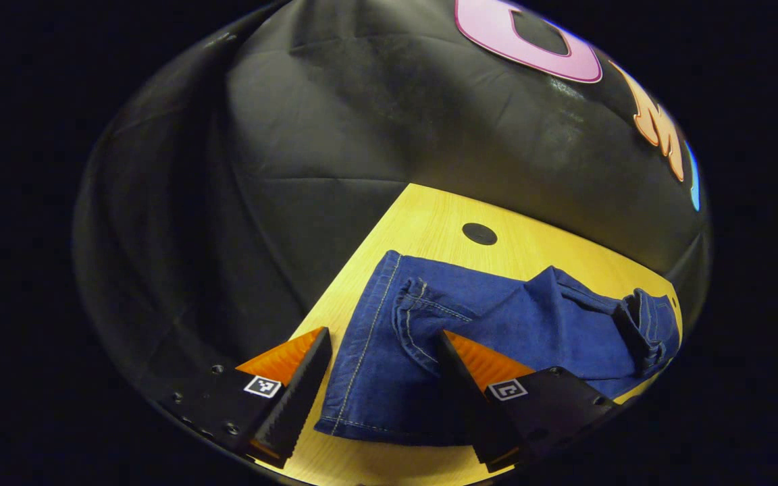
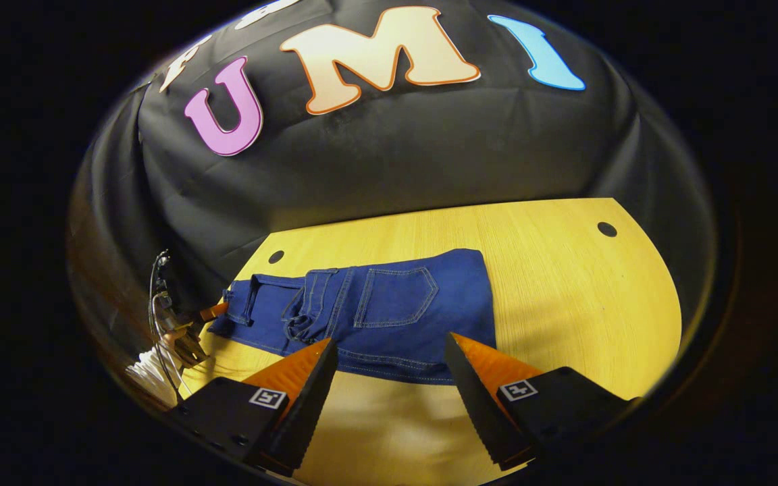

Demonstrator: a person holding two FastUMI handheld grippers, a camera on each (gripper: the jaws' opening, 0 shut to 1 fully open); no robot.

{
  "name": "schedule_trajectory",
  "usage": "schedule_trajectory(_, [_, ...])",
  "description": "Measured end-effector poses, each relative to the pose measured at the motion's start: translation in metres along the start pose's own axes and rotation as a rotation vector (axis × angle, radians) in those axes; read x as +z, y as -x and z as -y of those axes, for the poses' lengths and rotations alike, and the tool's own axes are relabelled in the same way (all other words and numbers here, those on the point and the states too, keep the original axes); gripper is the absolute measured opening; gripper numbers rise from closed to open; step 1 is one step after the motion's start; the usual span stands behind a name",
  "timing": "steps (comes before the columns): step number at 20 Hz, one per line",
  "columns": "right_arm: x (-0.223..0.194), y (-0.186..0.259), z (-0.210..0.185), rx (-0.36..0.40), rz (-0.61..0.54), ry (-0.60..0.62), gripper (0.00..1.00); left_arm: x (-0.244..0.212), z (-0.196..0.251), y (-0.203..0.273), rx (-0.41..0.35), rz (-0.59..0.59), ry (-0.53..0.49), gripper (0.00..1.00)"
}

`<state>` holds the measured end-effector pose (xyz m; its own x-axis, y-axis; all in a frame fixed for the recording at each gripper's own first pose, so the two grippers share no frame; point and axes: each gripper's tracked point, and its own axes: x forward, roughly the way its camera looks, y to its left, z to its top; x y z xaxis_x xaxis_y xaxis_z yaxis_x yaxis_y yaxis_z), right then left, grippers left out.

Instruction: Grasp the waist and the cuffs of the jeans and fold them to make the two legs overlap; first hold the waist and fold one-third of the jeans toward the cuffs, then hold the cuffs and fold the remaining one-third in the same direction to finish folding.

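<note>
Jeans (image 2: 389, 310) lie lengthwise across the worktop (image 2: 564, 283), left claw (image 1: 382, 351) wide open, empty, over the cuff end, right claw (image 2: 389, 358) likewise at the waist.

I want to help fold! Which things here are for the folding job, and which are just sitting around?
For the job:
- jeans, lying on the table
- left gripper, open over the jeans
- right gripper, open by the jeans' near edge

Just there:
- wooden table
- two round dark spots on the tabletop
- black cloth wall behind
</note>
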<state>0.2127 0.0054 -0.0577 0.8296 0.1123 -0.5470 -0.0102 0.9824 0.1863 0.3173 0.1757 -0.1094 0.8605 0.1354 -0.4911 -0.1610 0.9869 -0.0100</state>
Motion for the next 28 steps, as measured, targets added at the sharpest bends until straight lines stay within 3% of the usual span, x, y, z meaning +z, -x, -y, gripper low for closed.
schedule_trajectory(3, [-0.003, -0.001, 0.005, -0.002, -0.006, -0.031, 0.98, -0.005, -0.003, 0.003, 0.033, -0.049, -0.076, 0.95])
schedule_trajectory(4, [-0.004, -0.002, 0.007, -0.005, -0.008, -0.037, 0.94, -0.003, -0.001, 0.003, 0.026, -0.042, -0.077, 0.94])
schedule_trajectory(5, [-0.003, -0.002, 0.007, -0.007, -0.007, -0.04, 0.98, 0.0, 0.002, 0.003, 0.019, -0.036, -0.056, 0.99])
schedule_trajectory(7, [0.0, -0.002, 0.009, -0.014, 0.003, -0.044, 0.98, 0.002, 0.001, 0.007, 0.02, -0.025, -0.055, 0.74])
schedule_trajectory(11, [0.0, 0.002, 0.016, -0.032, 0.009, -0.051, 0.98, 0.006, 0.016, 0.009, -0.024, -0.019, -0.032, 0.55])
schedule_trajectory(13, [0.0, 0.005, 0.018, -0.039, 0.011, -0.059, 0.98, 0.008, 0.025, 0.007, -0.027, -0.004, -0.006, 0.24])
schedule_trajectory(15, [0.002, 0.008, 0.018, -0.044, 0.018, -0.065, 0.98, 0.01, 0.025, 0.006, -0.01, 0.016, 0.019, 0.01])
schedule_trajectory(18, [0.003, 0.014, 0.024, -0.061, 0.03, -0.055, 0.98, 0.012, 0.029, 0.008, -0.016, 0.013, 0.008, 0.0])
schedule_trajectory(20, [0.004, 0.018, 0.027, -0.067, 0.036, -0.062, 0.98, 0.023, 0.038, 0.016, -0.058, 0.032, 0.054, 0.0])
schedule_trajectory(24, [0.004, 0.031, 0.036, -0.072, 0.059, -0.089, 0.98, 0.052, 0.065, 0.06, -0.185, 0.103, 0.137, 0.0])
schedule_trajectory(28, [0.003, 0.051, 0.048, -0.069, 0.077, -0.096, 0.98, 0.087, 0.134, 0.104, -0.328, 0.171, 0.147, 0.0])
